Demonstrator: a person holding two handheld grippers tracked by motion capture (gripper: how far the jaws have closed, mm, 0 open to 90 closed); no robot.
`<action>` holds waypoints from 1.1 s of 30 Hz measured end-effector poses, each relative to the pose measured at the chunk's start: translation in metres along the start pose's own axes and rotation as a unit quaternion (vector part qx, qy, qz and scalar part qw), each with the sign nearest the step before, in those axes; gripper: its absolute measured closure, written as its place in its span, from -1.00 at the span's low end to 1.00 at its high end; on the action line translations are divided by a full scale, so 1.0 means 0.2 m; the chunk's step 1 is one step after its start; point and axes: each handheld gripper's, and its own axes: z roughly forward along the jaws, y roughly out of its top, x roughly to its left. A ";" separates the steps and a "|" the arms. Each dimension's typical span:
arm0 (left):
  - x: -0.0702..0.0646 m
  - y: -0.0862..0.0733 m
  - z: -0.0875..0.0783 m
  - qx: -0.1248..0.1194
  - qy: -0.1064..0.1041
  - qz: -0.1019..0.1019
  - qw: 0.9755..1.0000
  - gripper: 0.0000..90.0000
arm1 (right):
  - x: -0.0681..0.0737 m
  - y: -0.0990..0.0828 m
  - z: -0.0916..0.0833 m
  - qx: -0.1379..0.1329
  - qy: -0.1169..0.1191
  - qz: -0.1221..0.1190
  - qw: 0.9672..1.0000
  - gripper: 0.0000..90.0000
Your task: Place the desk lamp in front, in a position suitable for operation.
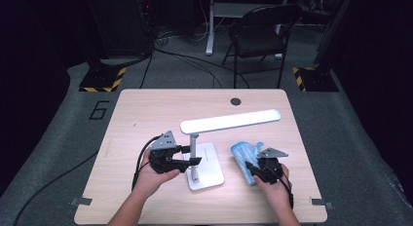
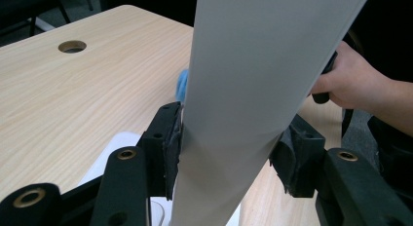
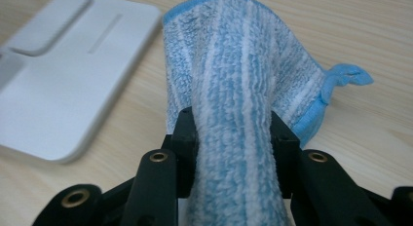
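Two grips: the right gripper (image 3: 233, 133) pinches a soft, limp blue cloth (image 3: 234, 65) at lower right, best bunched mid-fold. The left gripper (image 2: 234, 148) seems clamped on the stiff, smooth, top-heavy lamp (image 1: 229, 121)'s post, mid-tabletop (image 1: 146, 109); hold it low.

"6" on floor mat (image 1: 99, 110)

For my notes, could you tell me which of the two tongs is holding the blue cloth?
The right tongs grip the blue striped cloth; the left tongs straddle the white lamp's post.
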 end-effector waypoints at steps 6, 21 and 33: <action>0.01 0.00 -0.02 0.005 -0.005 0.011 1.000 0.09 | 0.17 0.04 0.05 0.013 0.047 -0.027 0.998 0.44; -0.01 0.02 -0.01 0.011 -0.005 0.014 1.000 0.07 | 0.28 0.06 0.08 0.014 0.082 -0.041 0.996 0.44; -0.01 0.02 -0.01 -0.011 -0.009 0.014 1.000 0.10 | 0.30 0.07 0.07 0.011 0.086 -0.038 0.996 0.43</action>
